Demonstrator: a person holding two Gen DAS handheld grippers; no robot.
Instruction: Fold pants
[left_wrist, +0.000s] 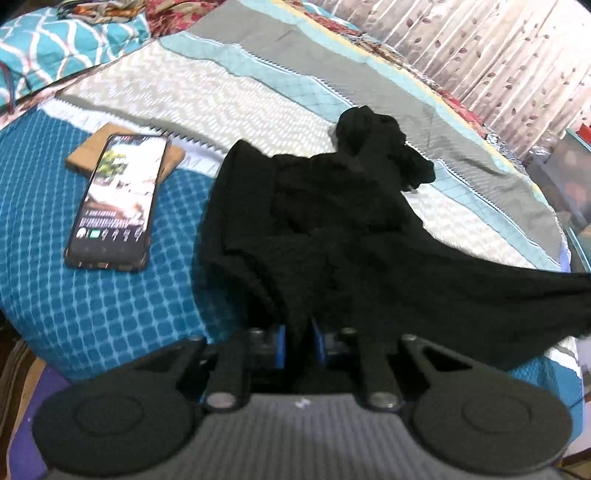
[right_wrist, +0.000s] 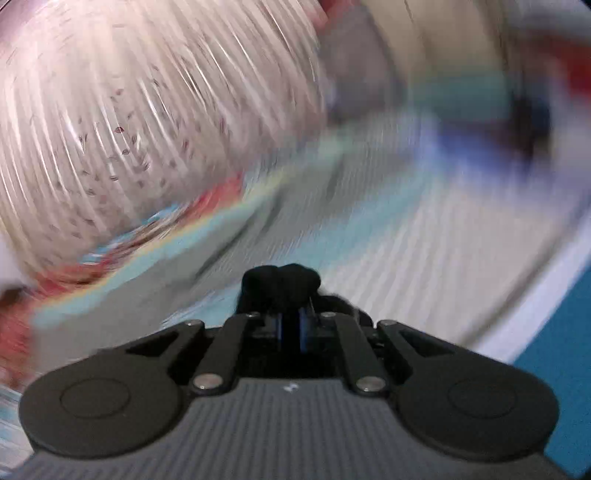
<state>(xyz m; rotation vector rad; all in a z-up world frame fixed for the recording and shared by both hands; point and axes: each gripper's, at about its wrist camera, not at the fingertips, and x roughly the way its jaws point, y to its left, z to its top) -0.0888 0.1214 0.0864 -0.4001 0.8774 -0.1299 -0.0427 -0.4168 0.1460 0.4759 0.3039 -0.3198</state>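
The black pants (left_wrist: 332, 221) lie crumpled on the quilted bed, with one part stretched out to the right and lifted off the cover. My left gripper (left_wrist: 298, 332) is shut on the near edge of the pants, the cloth pinched between its blue pads. My right gripper (right_wrist: 291, 325) is shut on a small bunch of the black pants (right_wrist: 284, 284), which sticks out past its fingertips. The right wrist view is heavily blurred by motion.
A phone (left_wrist: 114, 199) with a lit screen rests on a small wooden board (left_wrist: 92, 147) on the blue part of the bed cover (left_wrist: 92, 314). Pillows (left_wrist: 55, 48) lie at the far left. A patterned curtain (left_wrist: 498, 55) hangs behind the bed.
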